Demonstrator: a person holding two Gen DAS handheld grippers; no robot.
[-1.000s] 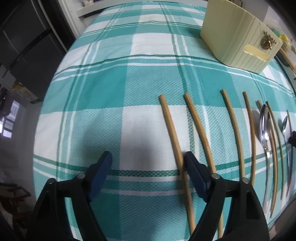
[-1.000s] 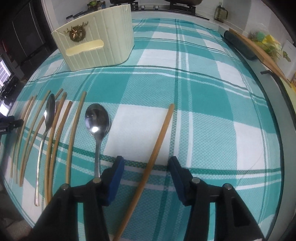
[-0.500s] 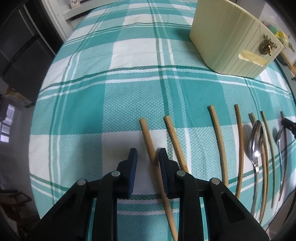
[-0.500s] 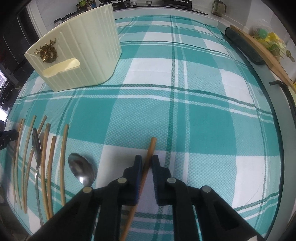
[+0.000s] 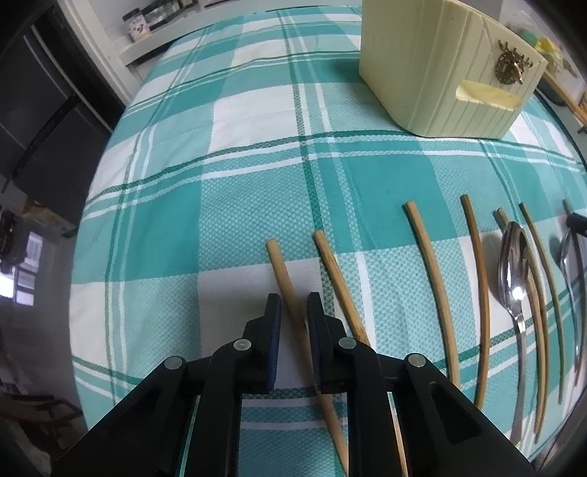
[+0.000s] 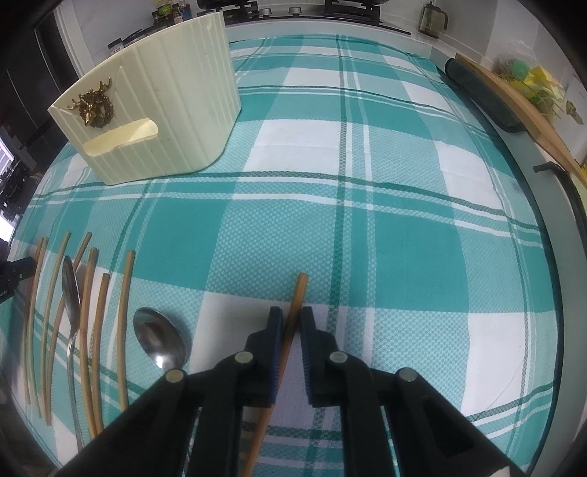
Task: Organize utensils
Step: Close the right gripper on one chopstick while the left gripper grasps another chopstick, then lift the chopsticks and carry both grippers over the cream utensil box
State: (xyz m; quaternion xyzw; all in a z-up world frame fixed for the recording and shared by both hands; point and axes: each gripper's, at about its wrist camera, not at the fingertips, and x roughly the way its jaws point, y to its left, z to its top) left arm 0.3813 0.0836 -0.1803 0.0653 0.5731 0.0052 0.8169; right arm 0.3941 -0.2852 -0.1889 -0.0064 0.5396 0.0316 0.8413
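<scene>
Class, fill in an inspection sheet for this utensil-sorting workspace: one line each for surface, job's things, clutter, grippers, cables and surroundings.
Surface: teal and white checked tablecloth, flat, covering the table.
Job's things: cream ribbed holder upright at the far side; loose chopsticks and two metal spoons in a row near the front edge.
Clutter: dark case and yellow-green items at the right edge.
Grippers: left gripper closed around the leftmost chopstick; right gripper closed around the rightmost chopstick.
Cables: nothing seen.
Surroundings: jars on a shelf behind the table; dark cabinet at left.
</scene>
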